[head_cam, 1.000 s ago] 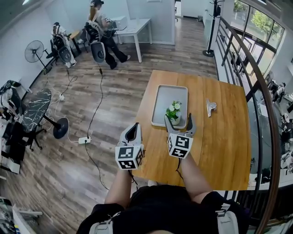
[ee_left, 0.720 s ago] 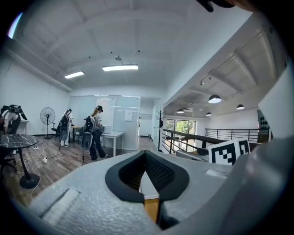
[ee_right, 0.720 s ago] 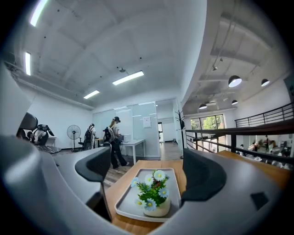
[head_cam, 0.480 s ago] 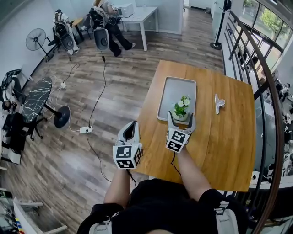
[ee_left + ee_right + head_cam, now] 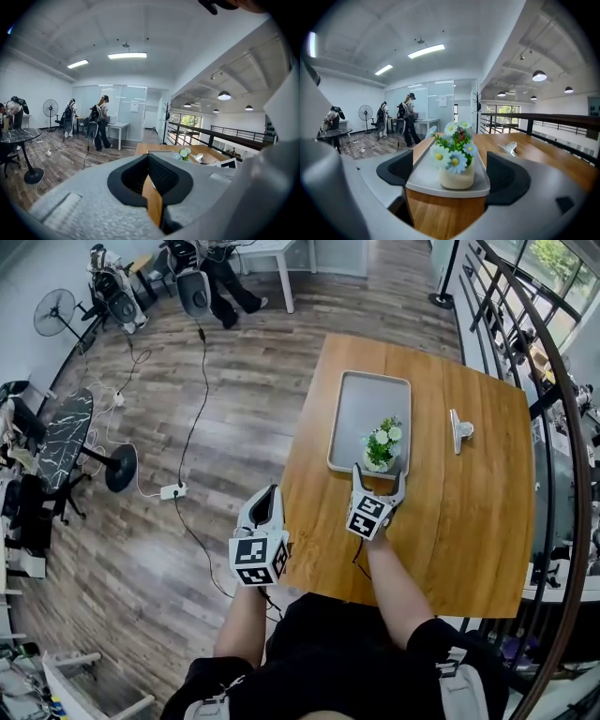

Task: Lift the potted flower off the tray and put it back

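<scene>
left gripper [image 5: 270,495] is nearest, held off the table's left edge over the plank floor [image 5: 141,577]. grey moulded shell, black ribbed pads; the jaws are pressed together with nothing pinched, and only a thin sliver of table wood shows through the slot behind the tips.

right gripper [image 5: 379,480] is over the near part of the table [image 5: 450,521]. its jaws are spread wide. the pot [image 5: 457,177] sits in the gap just ahead of the tips, and both black pads stay clear of it, no contact.

pot is small, round, smooth and cream, upright. it holds fake-looking daisies [image 5: 382,439], white and pale blue with yellow centres and green leaves. it stands on the tray [image 5: 366,404], at the near right corner, close to the rounded front rim. tray is flat matte grey, a rounded rectangle with a low raised lip. its long side runs away from the person, and bare tray surface stretches beyond the pot.

table is warm wood, smooth, square-edged, with open wood right of the tray and in front of it. a metal clip [image 5: 459,430] lies right of the tray, well apart from it.

dark railing [image 5: 562,456] runs along the table's right side. on the floor to the left are a cable with a power strip [image 5: 172,490] and a fan [image 5: 52,313]. a person stands at a white desk in the far background.
</scene>
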`<state>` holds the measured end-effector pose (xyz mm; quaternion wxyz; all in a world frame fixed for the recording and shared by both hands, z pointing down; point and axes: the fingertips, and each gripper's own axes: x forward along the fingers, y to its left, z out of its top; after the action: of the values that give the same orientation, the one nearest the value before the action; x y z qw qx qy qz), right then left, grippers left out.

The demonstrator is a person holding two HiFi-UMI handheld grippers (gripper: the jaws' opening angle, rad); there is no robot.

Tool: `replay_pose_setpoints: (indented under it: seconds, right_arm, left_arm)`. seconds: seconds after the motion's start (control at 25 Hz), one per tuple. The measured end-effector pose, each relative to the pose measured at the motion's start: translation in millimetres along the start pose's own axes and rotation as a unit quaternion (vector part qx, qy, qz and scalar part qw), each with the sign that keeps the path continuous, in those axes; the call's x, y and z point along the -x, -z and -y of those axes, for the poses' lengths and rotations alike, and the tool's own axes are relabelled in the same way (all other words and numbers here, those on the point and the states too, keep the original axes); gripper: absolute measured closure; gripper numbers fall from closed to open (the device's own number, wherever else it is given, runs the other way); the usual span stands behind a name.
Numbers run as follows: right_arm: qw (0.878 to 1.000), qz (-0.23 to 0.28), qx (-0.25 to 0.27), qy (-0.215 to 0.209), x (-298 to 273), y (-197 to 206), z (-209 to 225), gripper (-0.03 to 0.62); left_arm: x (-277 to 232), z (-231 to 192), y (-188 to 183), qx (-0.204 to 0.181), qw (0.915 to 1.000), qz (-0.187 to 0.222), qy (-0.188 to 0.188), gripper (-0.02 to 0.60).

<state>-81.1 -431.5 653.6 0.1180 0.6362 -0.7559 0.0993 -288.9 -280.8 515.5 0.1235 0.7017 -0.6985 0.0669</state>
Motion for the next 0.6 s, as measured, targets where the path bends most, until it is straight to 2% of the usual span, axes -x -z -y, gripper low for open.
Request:
replay_pose_setpoints:
  seconds: [0.2,0.4,0.6]
  right_arm:
    - [0.999,-0.043,-0.005,0.024,-27.5,33.8,10.1,0.118]
    - [0.997,-0.065,0.000,0.031,-53.3,46.7,9.8,0.118]
    - [0.997,-0.073,-0.011,0.030,-76.6,57.0,17.0,0.118]
  left_arm:
    - [-11.0,-16.1,9.8,0.005,0.9998,-0.019,0.010,0.566]
    - [-21.6,-37.9,26.4,0.010,0.9989,-0.043,0.016,0.566]
    - [-32.7,-48.0,32.2,0.033,0.9988,-0.035,0.011,0.566]
